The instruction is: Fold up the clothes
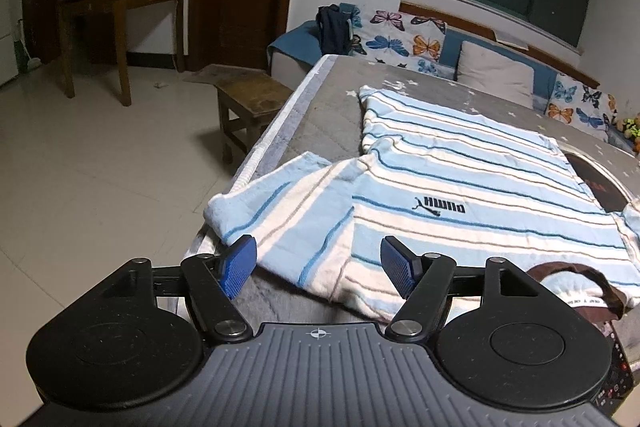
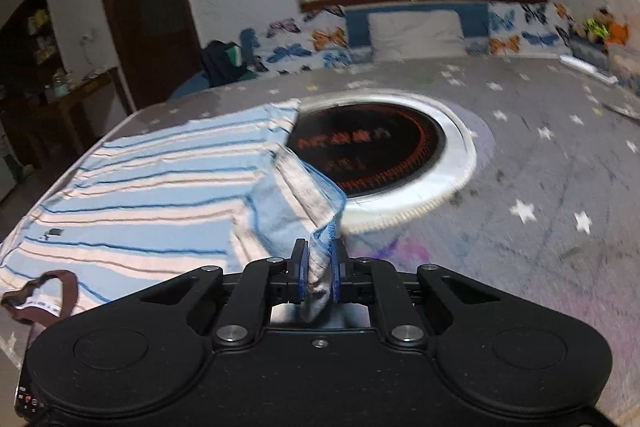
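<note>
A blue-and-white striped T-shirt (image 1: 460, 179) with a brown collar (image 1: 576, 283) lies flat on the grey star-patterned table (image 1: 320, 107). Its left sleeve (image 1: 280, 211) lies spread near the table's left edge. My left gripper (image 1: 318, 265) is open and empty, just above that sleeve and shoulder. In the right wrist view the shirt (image 2: 140, 187) lies at the left. My right gripper (image 2: 316, 271) is shut on the right sleeve (image 2: 296, 195) and holds it lifted off the table.
A round black-and-white heater plate (image 2: 452, 167) is set in the table's middle, partly under the shirt. A wooden stool (image 1: 248, 103) stands left of the table. A butterfly-print sofa (image 1: 404, 39) with a white pillow (image 1: 496, 75) lies beyond. A wooden desk (image 1: 120, 7) stands far left.
</note>
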`<state>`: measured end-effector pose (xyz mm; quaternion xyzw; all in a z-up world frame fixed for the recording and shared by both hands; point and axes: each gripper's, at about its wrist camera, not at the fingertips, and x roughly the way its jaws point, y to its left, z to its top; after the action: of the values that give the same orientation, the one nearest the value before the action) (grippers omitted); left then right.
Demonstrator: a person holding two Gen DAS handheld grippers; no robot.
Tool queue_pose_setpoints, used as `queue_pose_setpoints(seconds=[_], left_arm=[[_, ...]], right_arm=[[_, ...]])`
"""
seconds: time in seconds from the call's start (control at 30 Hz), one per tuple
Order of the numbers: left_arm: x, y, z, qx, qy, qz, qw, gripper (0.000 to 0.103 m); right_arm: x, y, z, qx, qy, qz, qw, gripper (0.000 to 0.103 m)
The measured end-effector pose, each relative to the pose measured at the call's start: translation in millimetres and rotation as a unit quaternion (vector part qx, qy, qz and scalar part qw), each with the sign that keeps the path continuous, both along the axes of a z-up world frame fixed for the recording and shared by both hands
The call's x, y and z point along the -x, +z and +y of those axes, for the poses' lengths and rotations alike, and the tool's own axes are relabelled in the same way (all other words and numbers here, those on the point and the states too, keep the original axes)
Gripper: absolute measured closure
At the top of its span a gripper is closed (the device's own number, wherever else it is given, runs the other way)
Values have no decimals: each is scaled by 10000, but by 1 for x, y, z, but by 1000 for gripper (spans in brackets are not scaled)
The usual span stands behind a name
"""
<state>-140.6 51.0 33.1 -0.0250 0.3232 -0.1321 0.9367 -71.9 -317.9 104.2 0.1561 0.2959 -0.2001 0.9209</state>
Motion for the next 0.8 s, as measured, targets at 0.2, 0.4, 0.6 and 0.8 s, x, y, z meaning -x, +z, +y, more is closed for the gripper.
queue_pose_setpoints(seconds=[0.2,0.4,0.6,0.8], left_arm=[[7,-1,-1,93,69,32,9999,33],[12,-1,2,149,174,16,9997,32],[13,-5,12,216,349,120,9991,31],[3,-6,26,347,632,178,9972,31]], right_arm=[[-24,4,23,-37,553,-54,9984,91],[-55,5,52,-100,1213,-48,9926,91],[-86,7,81,-162,1868,-42,9823,90],[-90,9,92,-178,2140,85,9766,87]])
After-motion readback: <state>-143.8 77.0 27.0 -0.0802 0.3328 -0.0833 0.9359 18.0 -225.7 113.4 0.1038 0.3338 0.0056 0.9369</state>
